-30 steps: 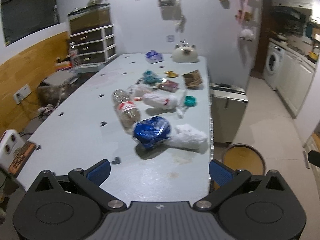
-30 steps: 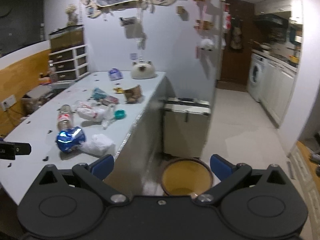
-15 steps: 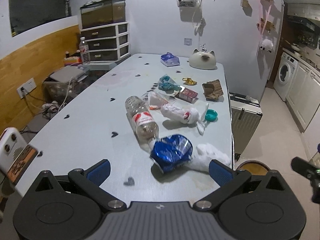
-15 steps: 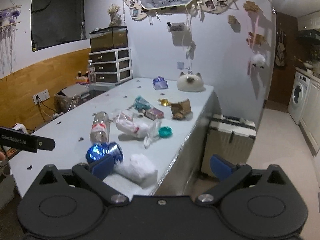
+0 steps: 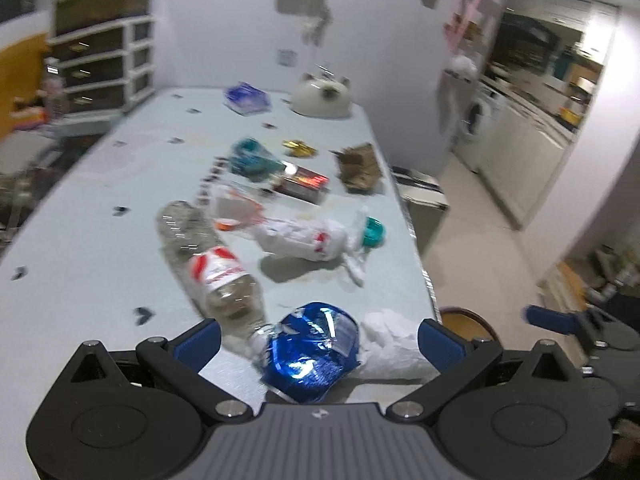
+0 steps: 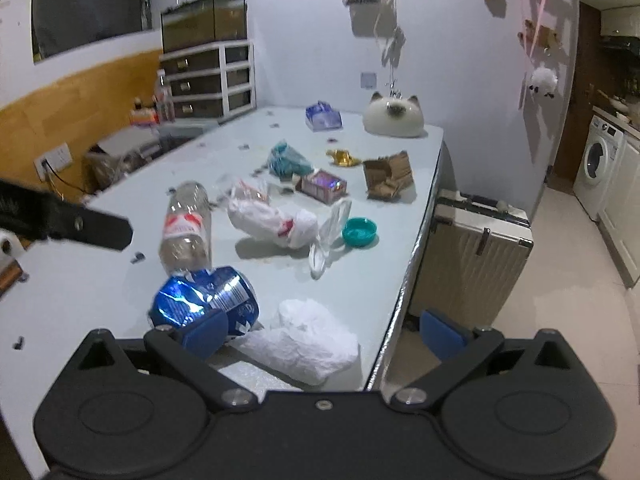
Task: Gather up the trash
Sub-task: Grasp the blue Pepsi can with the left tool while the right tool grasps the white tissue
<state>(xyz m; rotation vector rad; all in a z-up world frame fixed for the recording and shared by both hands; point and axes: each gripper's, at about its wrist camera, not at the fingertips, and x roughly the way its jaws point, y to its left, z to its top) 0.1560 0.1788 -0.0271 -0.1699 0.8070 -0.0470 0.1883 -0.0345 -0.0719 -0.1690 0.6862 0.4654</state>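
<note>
Trash strewn over pale table [image 6: 100,280]: crushed blue can [image 6: 204,300] at 6 o'clock, touching neck of clear bottle [image 6: 186,226] lying toward 11; crumpled white tissue [image 6: 308,340] just beside can at 3, near table edge. Left gripper [image 5: 318,338] spread wide, empty, can [image 5: 312,352] between its blue pads. Right gripper [image 6: 324,334] likewise released, holding nothing, tissue between its fingers. Teal lid [image 6: 360,232] and white bag [image 6: 272,218] toward 12
</note>
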